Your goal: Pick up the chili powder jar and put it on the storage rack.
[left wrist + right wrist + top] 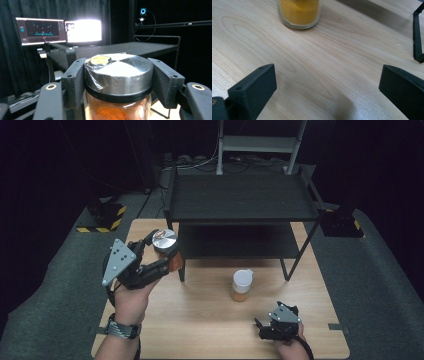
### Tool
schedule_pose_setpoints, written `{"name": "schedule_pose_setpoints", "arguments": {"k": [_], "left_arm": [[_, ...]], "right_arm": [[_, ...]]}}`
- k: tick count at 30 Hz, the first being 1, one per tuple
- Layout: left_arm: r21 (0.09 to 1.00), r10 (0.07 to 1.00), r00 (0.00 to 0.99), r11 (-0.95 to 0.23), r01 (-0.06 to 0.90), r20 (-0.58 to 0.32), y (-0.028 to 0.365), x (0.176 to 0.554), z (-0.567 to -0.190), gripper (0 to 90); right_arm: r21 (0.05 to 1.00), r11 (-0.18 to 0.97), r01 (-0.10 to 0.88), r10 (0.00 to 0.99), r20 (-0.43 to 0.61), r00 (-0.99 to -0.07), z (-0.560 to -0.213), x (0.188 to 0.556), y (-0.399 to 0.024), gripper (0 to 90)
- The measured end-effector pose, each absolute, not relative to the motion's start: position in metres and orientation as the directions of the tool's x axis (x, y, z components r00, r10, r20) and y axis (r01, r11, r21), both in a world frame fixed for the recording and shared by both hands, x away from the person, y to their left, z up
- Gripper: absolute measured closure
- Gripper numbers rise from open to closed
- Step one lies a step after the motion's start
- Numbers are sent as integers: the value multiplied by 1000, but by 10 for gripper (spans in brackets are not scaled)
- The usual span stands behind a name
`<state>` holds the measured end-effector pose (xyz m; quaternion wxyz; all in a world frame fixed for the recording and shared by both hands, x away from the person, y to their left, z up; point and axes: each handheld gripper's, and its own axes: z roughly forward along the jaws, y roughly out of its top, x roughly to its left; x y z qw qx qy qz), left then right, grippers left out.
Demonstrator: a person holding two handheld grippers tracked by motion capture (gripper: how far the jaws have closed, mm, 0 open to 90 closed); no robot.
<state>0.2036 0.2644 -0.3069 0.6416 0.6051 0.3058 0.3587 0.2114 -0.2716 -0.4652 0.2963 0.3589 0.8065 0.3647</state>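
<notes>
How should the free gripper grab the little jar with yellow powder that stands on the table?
Grip the yellow jar around its glass body, below the white lid. It stands upright and round with straight sides, so probably come in level from the near side, where the right gripper rests with jaws open and bare table lies between them.

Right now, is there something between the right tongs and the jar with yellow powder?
No, nothing visible. Bare wooden table lies between the open right tongs and the yellow powder jar.
</notes>
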Motion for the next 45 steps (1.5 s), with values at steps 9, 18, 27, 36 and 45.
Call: {"name": "schedule_pose_setpoints", "arguments": {"k": [9,18,27,36,45], "left_arm": [[994,822,567,15,-106,49,254,217,-288,347],[993,819,573,34,-111,36,248,229,-278,347],[990,815,578,47,-131,38,239,238,-272,347],[988,810,585,53,-143,41,229,251,-254,347],[989,813,580,44,-144,48,213,271,-243,346]], "right_arm": [[804,471,364,797,-210,-566,-465,211,-272,8],[800,480,361,793,-219,-568,-465,211,-272,8],[797,485,360,791,-225,-569,-465,212,-271,8],[795,490,357,789,-231,-569,-465,211,-271,9],[800,487,350,789,-231,-569,-466,210,-272,11]]}}
